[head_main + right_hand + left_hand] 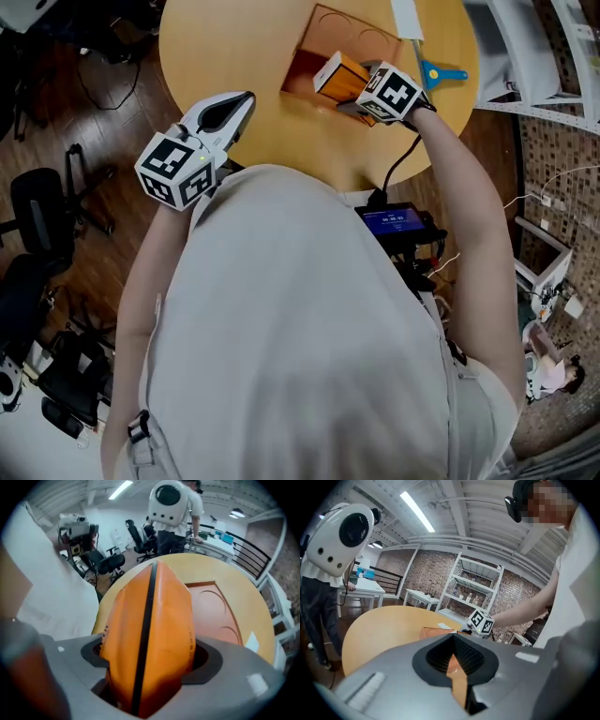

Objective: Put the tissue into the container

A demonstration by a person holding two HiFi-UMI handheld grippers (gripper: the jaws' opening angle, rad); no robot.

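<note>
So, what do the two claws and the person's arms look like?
The left claw and right claw are pale grey outside, dark inside. Each carries a white cube with black square markers. A black cable leaves the right one. The person wears a pale short-sleeved shirt.

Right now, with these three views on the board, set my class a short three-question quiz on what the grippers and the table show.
1. True or false: the orange tissue pack lies loose on the round table, with no gripper touching it.
2. Which gripper holds the pack? A the left one; B the right one; C neither.
3. What orange-brown thing stands on the table by the pack?
Key: 1 false; 2 B, the right gripper; 3 the container.
</note>
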